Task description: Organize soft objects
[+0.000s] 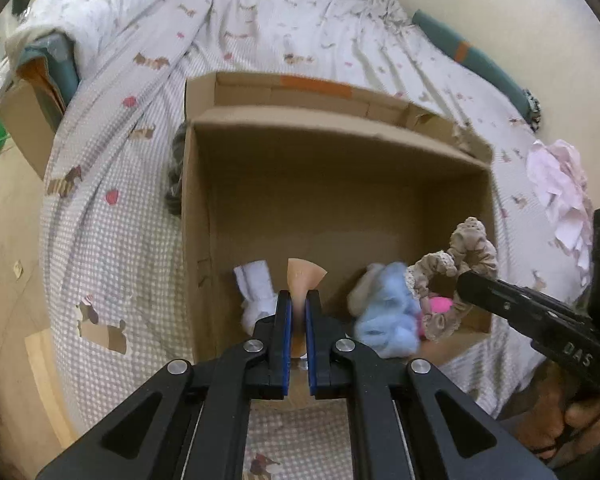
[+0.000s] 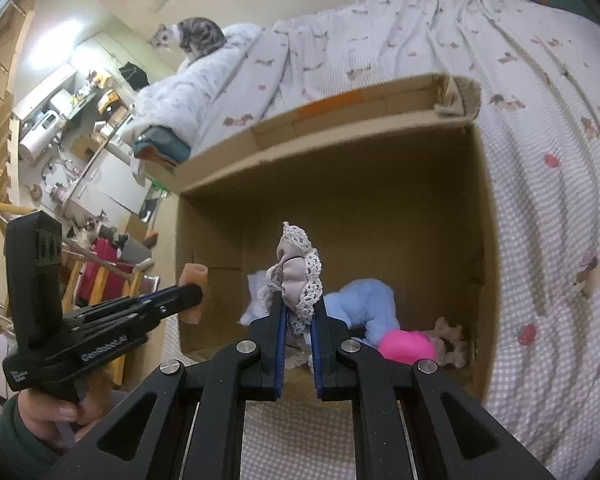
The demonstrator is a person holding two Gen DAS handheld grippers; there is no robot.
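Observation:
An open cardboard box [image 1: 340,120] stands on the bed. My left gripper [image 1: 299,300] is shut on a peach foam pad [image 1: 305,274], held over the box's near left side. My right gripper [image 2: 300,308] is shut on a beige lace-trimmed scrunchie [image 2: 296,272] over the near right side. In the box lie a fluffy blue cloth [image 2: 364,304], a white cloth [image 1: 254,286], a pink ball [image 2: 406,346] and a second beige scrunchie [image 2: 452,340]. Each wrist view shows the other gripper too: the right gripper [image 1: 464,280] with the scrunchie [image 1: 470,246], the left gripper [image 2: 192,294] with the pad [image 2: 194,274].
The bed has a checked sheet [image 1: 112,168] with animal prints. A crumpled pink cloth [image 1: 560,192] lies right of the box. A cat [image 2: 198,38] sits on the white duvet at the far end. Another cardboard box [image 1: 32,120] stands off the bed's left edge.

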